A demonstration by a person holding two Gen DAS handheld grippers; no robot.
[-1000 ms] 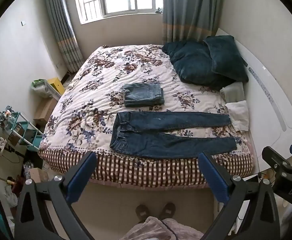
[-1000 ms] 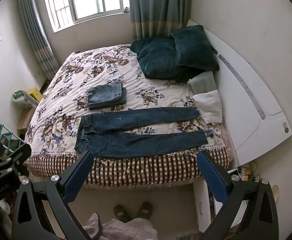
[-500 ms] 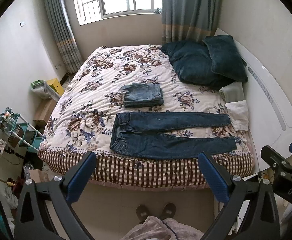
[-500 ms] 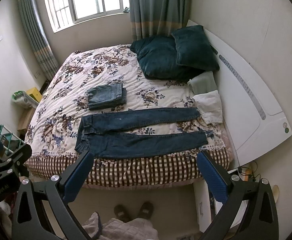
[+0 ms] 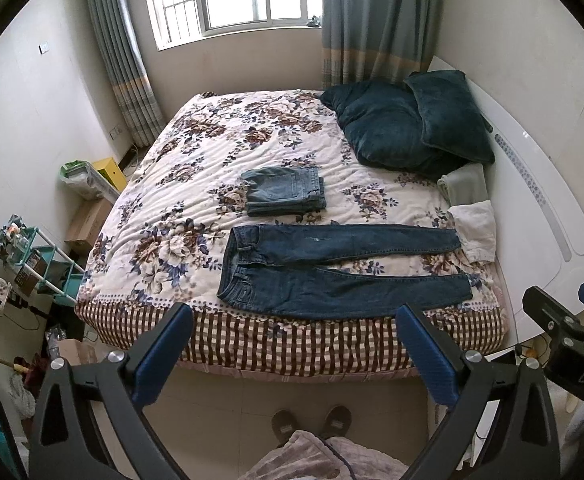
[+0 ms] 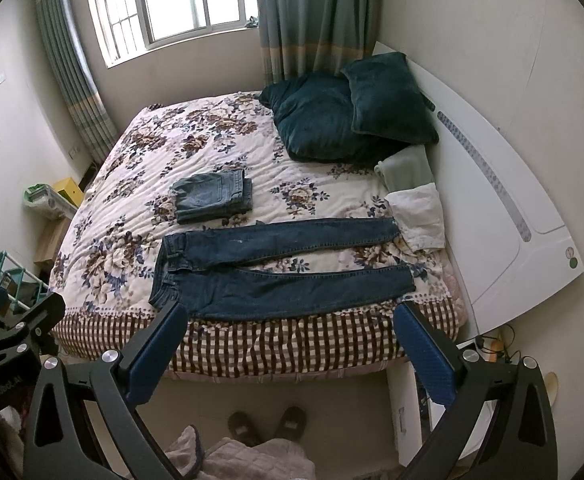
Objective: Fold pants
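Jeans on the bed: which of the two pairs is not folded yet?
The darker pair lying spread full length near the bed's checked front edge, waistband left. The lighter pair behind it is already a compact folded stack.

A pair of dark blue jeans (image 5: 332, 268) (image 6: 276, 268) lies flat and unfolded on the floral quilt (image 5: 196, 184) near the bed's checked front edge. The waistband points to 9 o'clock, and the two legs stretch side by side toward 3 o'clock, slightly parted. At 12 o'clock from the waistband, just apart, sits a lighter blue pair of jeans (image 5: 284, 191) (image 6: 212, 196), already folded into a compact rectangle.
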